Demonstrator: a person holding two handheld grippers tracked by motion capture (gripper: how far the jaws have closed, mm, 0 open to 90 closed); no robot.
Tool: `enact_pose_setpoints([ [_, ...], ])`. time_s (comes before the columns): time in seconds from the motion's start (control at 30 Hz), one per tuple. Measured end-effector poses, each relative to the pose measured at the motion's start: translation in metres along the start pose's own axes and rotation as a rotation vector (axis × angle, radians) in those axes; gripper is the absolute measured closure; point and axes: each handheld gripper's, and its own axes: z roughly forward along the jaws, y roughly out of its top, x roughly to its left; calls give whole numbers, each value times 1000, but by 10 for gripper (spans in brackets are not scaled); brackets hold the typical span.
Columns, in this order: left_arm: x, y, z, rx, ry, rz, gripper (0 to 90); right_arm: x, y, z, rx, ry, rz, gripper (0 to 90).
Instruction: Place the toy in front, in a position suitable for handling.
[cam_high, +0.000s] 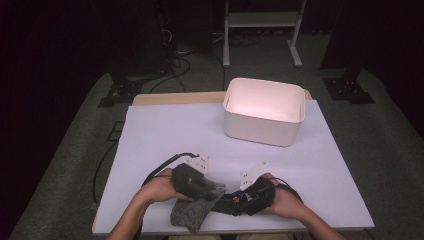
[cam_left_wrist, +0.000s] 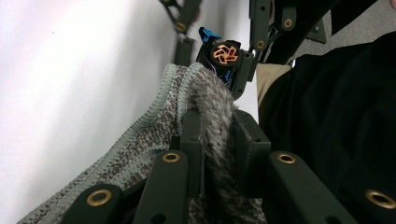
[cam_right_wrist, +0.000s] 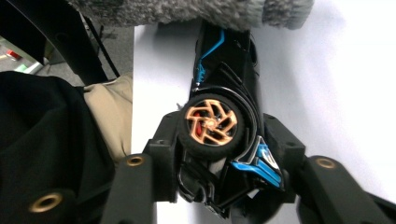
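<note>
Both forearms come in low over the near edge of the desk (cam_high: 165, 130), angled toward each other, hands nearly level with the surface. The left hand (cam_high: 159, 189) wraps around its hand-held gripper from behind, wrist bent slightly inward, so that the left hand-held gripper (cam_left_wrist: 218, 135) points to the right across the desk front. Its jaws stand narrow and are pinched on a fold of the grey cloth (cam_left_wrist: 212, 107), whose fuzzy pile rises between the two pads; the stitched hem (cam_left_wrist: 140, 126) trails off to the side. In the high view the cloth (cam_high: 192, 212) lies at the near edge of the desk, partly under that hand-held gripper, one corner hanging toward the person.

The right hand (cam_high: 285, 199) holds its hand-held gripper pointing left, toward the other. The right hand-held gripper (cam_right_wrist: 219, 144) has its jaws about half closed, pressed on either side of a black toy car (cam_right_wrist: 224, 93) lying on its side with a copper-coloured wheel (cam_right_wrist: 211, 123) facing the camera and blue trim along its body. The car (cam_high: 232, 202) sits on the desk just right of the cloth, its far end touching the fuzzy fabric.

A white bin (cam_high: 264, 111) stands well apart, at the far side of the desk.
</note>
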Motion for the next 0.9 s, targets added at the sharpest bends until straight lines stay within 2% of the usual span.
enact_pose_setpoints([
  [0.17,-1,2,-2,7,11,10,761,2,1,0,3,-24,-38,558],
  [0.23,-1,4,-4,7,28,18,772,3,1,-2,2,-81,-80,569],
  [0.37,5,12,-9,3,62,22,782,-6,4,-3,14,-97,-102,570],
  [0.4,7,15,-10,7,74,25,781,-9,5,-4,17,-107,-118,570],
  [0.5,13,22,-10,14,98,25,782,-19,8,-6,12,-157,-116,570],
  [0.6,17,26,-4,32,122,32,781,-30,4,-7,-4,-144,-64,568],
  [0.67,20,26,1,46,137,28,779,-34,-3,-7,-54,-122,-23,558],
  [0.7,21,25,3,54,132,28,772,-35,-5,-7,-66,-117,0,541],
  [0.77,21,23,7,50,110,26,728,-35,-11,-8,-72,-124,10,480],
  [0.87,18,25,7,61,133,27,663,-33,-22,-9,-59,-124,22,477],
  [0.9,17,25,7,64,138,26,638,-31,-26,-11,-65,-124,40,483],
])
